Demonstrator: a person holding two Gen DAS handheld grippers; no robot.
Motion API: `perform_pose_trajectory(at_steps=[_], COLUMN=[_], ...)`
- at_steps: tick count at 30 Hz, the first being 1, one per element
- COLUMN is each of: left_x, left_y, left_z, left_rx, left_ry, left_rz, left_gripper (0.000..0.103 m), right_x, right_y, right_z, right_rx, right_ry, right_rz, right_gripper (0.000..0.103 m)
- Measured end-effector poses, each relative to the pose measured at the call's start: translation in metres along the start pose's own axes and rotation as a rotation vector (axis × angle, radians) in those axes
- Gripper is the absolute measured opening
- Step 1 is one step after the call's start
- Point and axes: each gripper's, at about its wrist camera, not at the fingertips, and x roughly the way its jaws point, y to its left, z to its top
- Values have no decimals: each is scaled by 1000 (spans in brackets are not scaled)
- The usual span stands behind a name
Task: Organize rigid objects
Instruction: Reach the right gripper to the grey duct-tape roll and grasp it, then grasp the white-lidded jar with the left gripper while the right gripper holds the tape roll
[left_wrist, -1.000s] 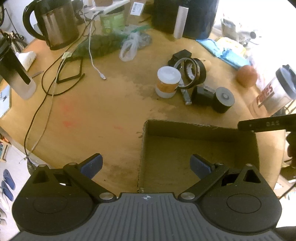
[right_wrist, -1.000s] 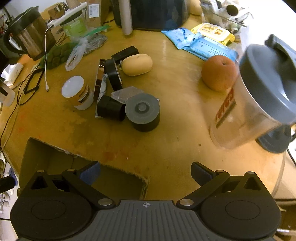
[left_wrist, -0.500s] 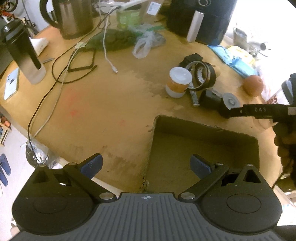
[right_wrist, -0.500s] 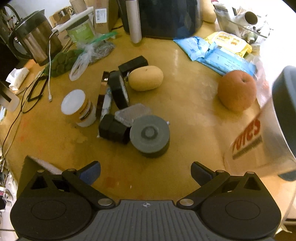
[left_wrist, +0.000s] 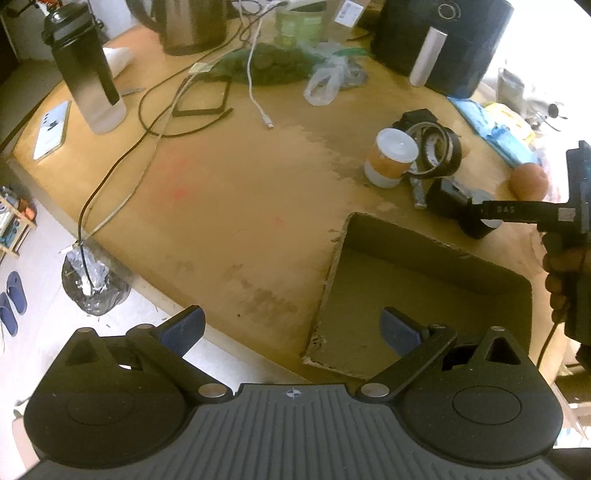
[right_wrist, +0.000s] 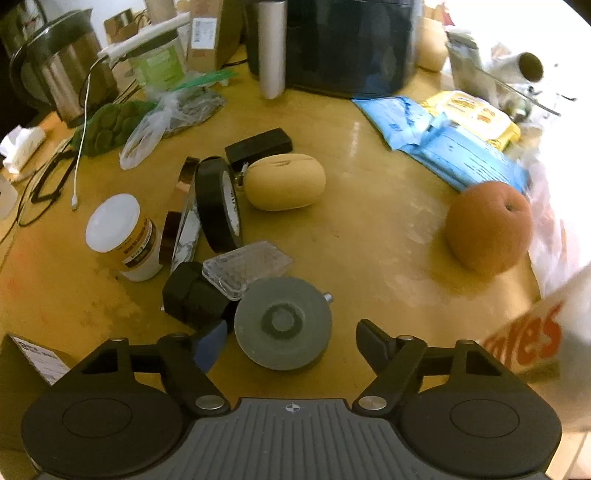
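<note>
Lying sideways, gray cylinder (right_wrist: 283, 328), flat face toward camera

We see a yellow-tan table (right_wrist: 369, 229), a grey round disc (right_wrist: 282, 328), a black tape roll (right_wrist: 218, 206), a white-lidded orange-labelled jar (right_wrist: 122, 236), a beige pouch (right_wrist: 284, 181) and blue packets (right_wrist: 454, 147).

Bare tabletop (right_wrist: 373, 236) runs up the frame's centre. Grey disc (right_wrist: 282, 328) sits between the right gripper (right_wrist: 291, 345) fingers; apple (right_wrist: 487, 225) blocks right.
</note>
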Motion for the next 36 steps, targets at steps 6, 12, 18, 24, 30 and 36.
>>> perform_pose_trajectory(at_steps=[6, 12, 18, 24, 30, 36], left_x=[-2, -2, 0, 3, 7, 14], left_y=[1, 0, -4, -8, -17, -29], left_z=[-2, -1, 2, 8, 18, 31], left_rx=[-12, -7, 9, 18, 47, 91], left_ry=[-1, -2, -5, -3, -14, -30], left_rz=[5, 1, -11, -41, -80, -105], left_gripper=[103, 103, 103, 103, 103, 102], right_x=[12, 15, 9, -6, -25, -43], right_y=[7, 8, 3, -2, -6, -6], right_z=[2, 1, -1, -6, -11, -20], right_rx=[-28, -27, -1, 26, 58, 90], right_ry=[26, 29, 25, 6, -14, -26], right_rz=[-7, -10, 1, 14, 30, 47], right_gripper=[62, 61, 61, 61, 61, 61])
